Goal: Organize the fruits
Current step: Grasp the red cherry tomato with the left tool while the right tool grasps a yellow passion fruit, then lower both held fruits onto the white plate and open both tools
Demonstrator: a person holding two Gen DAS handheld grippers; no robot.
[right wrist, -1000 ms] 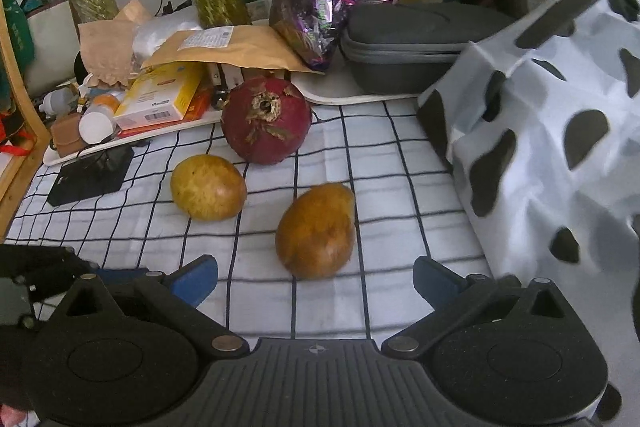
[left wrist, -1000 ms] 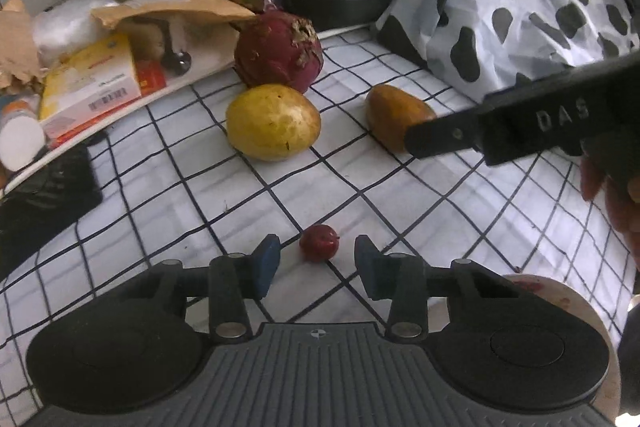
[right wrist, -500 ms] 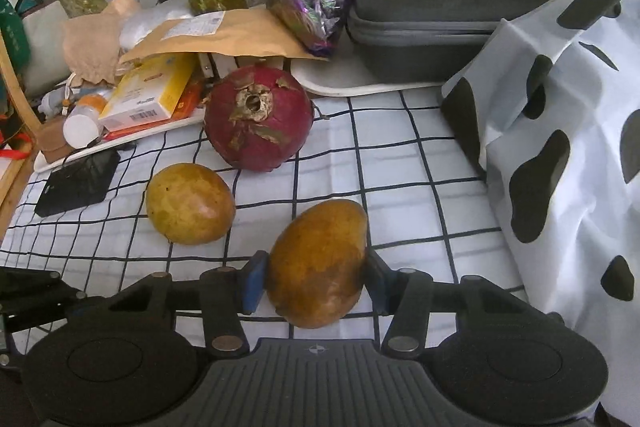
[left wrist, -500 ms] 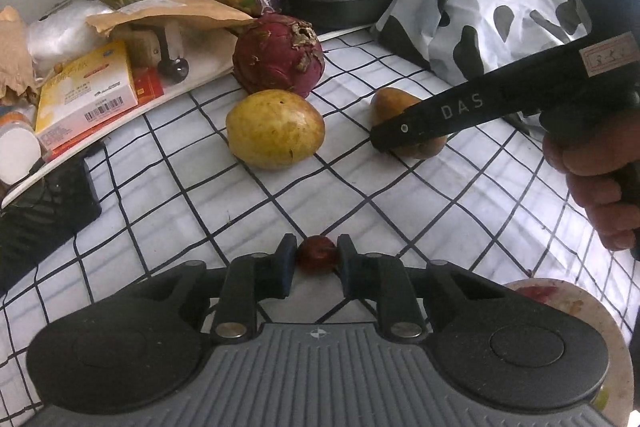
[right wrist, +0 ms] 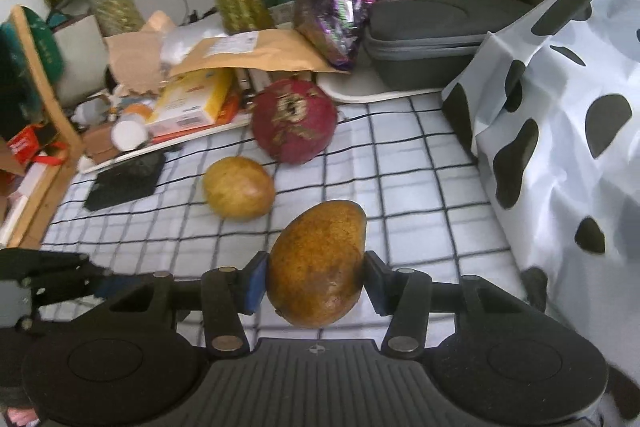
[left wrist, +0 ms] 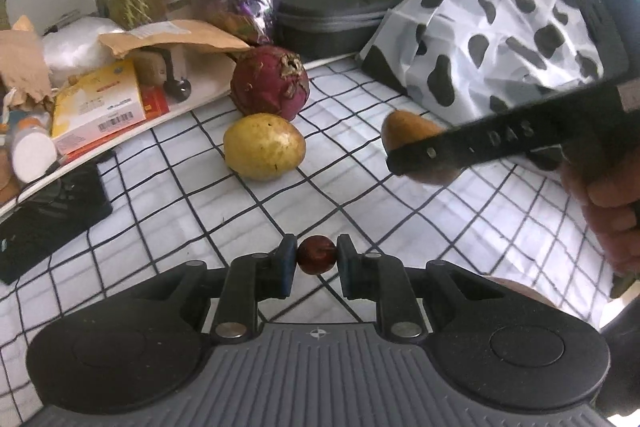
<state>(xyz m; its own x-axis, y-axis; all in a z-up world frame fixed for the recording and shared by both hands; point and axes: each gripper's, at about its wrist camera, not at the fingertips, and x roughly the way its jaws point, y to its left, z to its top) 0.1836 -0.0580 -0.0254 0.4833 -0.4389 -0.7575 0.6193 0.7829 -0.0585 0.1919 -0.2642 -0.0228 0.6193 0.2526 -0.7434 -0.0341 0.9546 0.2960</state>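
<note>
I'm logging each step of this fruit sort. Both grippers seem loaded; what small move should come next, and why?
Probably lift both straight up. The left gripper is shut on the small red fruit, the right gripper on the brown fruit, and both fruits look low over the checked cloth.

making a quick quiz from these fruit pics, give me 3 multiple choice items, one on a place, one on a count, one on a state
1. Where does the dark red fruit lie?
A. in the far part of the checked cloth, by the clutter
B. between the right gripper's fingers
C. on the spotted bag

2. How many fruits lie loose on the cloth, in no gripper?
A. none
B. two
C. four

3. What is the left gripper doing?
A. wide open over the cloth
B. shut on the small red fruit
C. shut on the yellow fruit

Key: 1 A, it sits by the boxes and envelope. 2 B, only the dark red fruit and the yellow fruit are free; the right gripper holds the mango. 3 B, both pads press its sides.
</note>
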